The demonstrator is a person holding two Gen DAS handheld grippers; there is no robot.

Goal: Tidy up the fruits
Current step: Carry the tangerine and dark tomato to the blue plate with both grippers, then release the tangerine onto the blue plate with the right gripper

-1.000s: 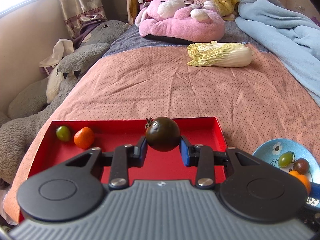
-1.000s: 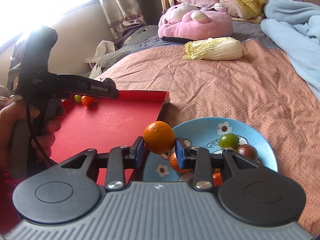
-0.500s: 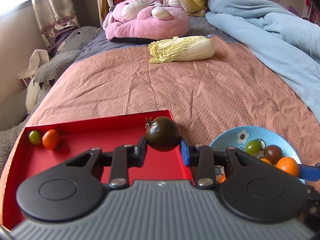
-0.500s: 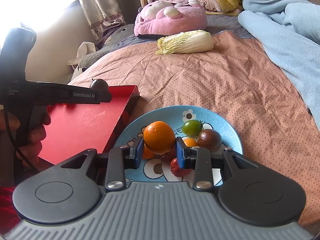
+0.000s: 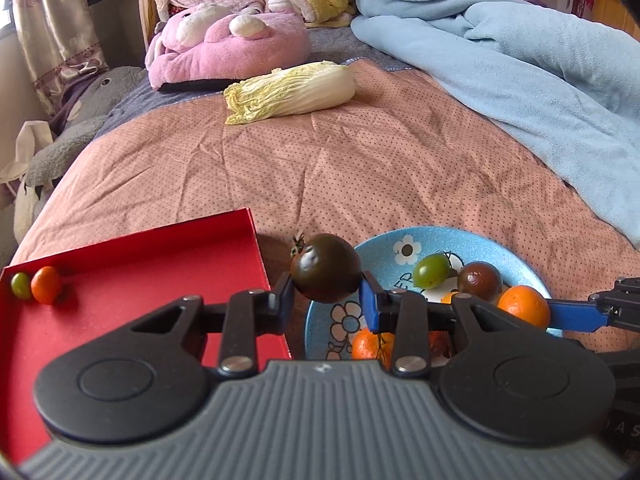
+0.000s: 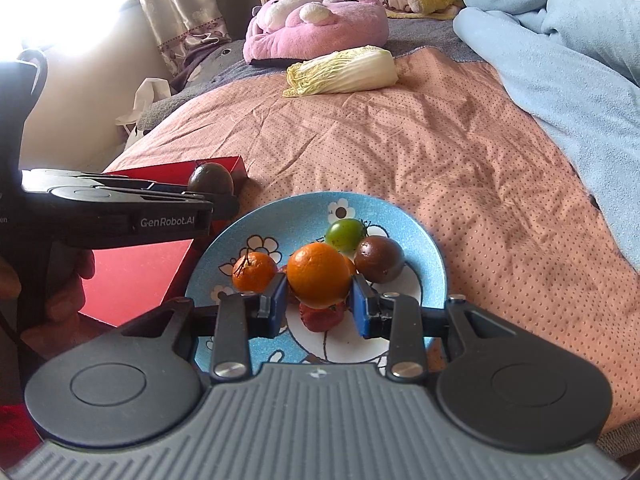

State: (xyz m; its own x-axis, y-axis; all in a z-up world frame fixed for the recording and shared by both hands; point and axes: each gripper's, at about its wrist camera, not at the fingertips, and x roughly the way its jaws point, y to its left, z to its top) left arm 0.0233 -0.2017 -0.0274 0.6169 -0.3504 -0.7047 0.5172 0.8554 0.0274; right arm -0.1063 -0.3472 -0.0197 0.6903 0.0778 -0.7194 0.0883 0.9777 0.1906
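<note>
Left gripper: the black two-finger left gripper (image 5: pixel 326 300) with blue pads is clamped on a round dark brown-green tomato (image 5: pixel 325 268) with a small dried stalk, held clear of the bed.
Below the left gripper: the gap between the tray and the plate, over the pink dotted bedspread (image 5: pixel 360 160).
Right gripper: the black two-finger right gripper (image 6: pixel 319 306) with blue pads is closed on a round orange mandarin (image 6: pixel 319 274), held over the plate.
Plate: a round blue ceramic plate with white flower and cartoon print (image 6: pixel 424 240) lies directly under the right gripper and to the right of the left one.
Fruit on the plate: beyond the right gripper's pads, a green tomato (image 6: pixel 346 234) and a dark brown tomato (image 6: pixel 379 259); to its left, a second orange mandarin with a stalk (image 6: pixel 254 272); beneath its held fruit, a small wrinkled red fruit (image 6: pixel 322 316).
Tray: a flat rectangular red tray with a low rim (image 5: pixel 140 264) lies left of the left gripper, just beside the plate.
Fruit in the tray: a small green tomato (image 5: pixel 20 285) touching a small orange tomato (image 5: pixel 46 285), in the far left corner.
Holding hand: a hand (image 6: pixel 60 280) grips the left gripper's handle, at the left of the right wrist view.
Far ahead of both grippers: a pale napa cabbage (image 5: pixel 290 92) on its side, a pink plush toy (image 5: pixel 224 48) behind it, and a light blue fleece blanket (image 5: pixel 540 60) to the right.
</note>
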